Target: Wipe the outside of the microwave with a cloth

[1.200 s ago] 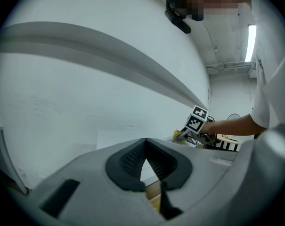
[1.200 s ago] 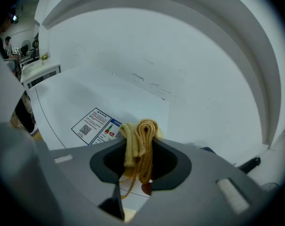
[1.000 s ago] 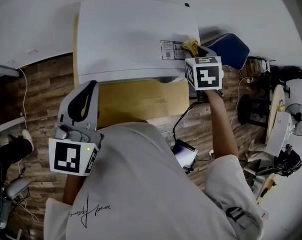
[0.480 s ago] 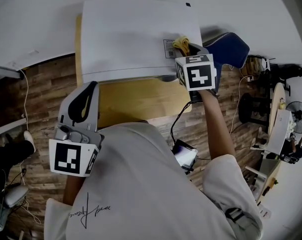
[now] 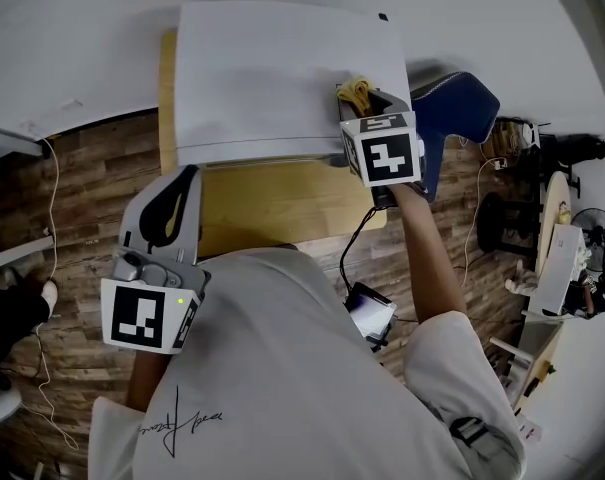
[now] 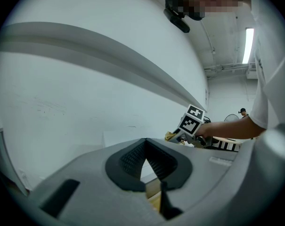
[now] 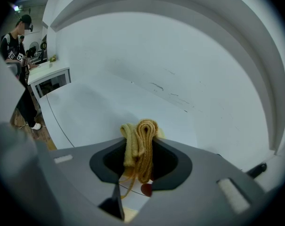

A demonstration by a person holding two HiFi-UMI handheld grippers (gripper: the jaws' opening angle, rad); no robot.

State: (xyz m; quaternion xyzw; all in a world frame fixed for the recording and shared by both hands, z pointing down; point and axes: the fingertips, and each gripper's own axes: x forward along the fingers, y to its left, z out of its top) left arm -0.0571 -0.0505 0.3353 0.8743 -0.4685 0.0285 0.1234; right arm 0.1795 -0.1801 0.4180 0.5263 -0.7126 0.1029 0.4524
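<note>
No brand or label on the white box-shaped microwave can be read. The only print in view is a thin black script on the person's pale shirt, too small to make out. There are also the black-and-white square patterns on the marker cubes of the two tongs.

The folded yellow terry cloth is bunched into upright loops, part mustard and part paler yellow. A loose thread hangs down from it in the right gripper view. The right tongs are clenched on this cloth and press it onto the microwave's flat top, near the right front corner. The top is plain and smooth, with a few faint marks.

The left tongs are closed on nothing, the ribbed pads meeting at their tips. They hang over the front of the light wooden desk that carries the microwave, well apart from the cloth.
</note>
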